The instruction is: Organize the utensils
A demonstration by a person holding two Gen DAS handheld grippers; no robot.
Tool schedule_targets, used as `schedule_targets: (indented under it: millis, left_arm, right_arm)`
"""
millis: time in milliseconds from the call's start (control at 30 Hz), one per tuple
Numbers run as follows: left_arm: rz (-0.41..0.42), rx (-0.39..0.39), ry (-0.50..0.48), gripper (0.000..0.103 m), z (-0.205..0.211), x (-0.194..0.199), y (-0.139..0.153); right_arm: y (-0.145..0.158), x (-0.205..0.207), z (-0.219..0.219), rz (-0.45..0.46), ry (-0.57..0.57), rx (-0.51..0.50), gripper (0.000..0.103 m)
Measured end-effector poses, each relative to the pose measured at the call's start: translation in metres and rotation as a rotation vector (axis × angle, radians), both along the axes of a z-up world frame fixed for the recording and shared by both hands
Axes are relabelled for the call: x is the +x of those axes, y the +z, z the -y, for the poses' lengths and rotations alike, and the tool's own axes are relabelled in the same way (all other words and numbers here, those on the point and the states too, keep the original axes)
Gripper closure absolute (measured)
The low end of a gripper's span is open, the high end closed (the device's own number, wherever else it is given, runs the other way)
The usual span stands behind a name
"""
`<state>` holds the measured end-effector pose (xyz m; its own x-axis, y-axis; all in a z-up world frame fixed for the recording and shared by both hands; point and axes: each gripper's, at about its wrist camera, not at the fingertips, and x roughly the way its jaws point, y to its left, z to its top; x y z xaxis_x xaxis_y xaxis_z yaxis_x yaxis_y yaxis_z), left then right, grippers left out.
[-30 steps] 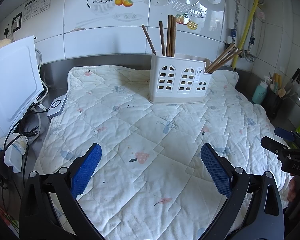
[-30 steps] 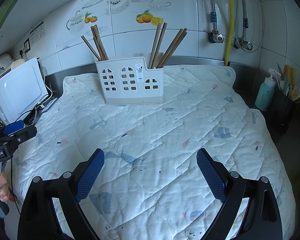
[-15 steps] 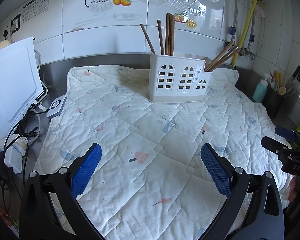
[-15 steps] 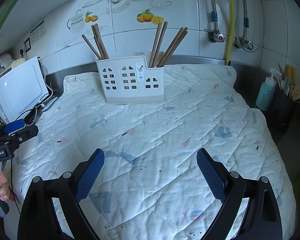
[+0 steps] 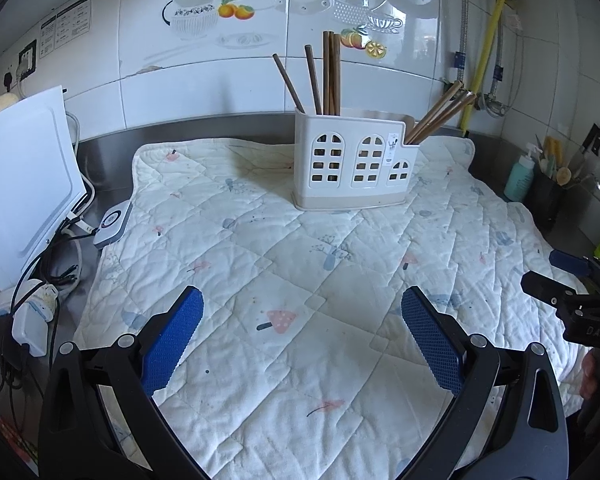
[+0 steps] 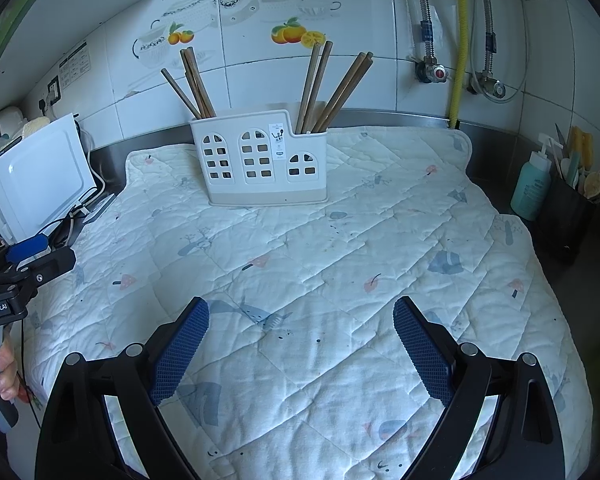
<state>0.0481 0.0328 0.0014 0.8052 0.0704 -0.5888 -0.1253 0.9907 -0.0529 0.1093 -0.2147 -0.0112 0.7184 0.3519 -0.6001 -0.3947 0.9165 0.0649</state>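
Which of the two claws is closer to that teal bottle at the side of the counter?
Right. The right claw hovers over the quilt with the teal bottle ahead to its right; the left claw sits farther left, beyond the right claw from the bottle.

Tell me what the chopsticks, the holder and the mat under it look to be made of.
Chopsticks: likely wood or bamboo, with a matte brown finish and faint grain. Utensil holder: apparently moulded plastic, smooth off-white with a beige base and crisp window-shaped cutouts. Mat: quilted fabric, probably cotton, soft and wrinkled, with stitched diamond seams and small printed motifs.
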Motion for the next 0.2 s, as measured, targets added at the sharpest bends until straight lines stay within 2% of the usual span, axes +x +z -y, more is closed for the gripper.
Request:
schedule_targets:
  millis: [200]
  left_arm:
    - [-0.008,-0.022,-0.002,0.005,-0.0021,0.0005,-0.0019]
  right_arm:
    - [-0.0001,0.0001,0.0005,0.0,0.0,0.001,0.013]
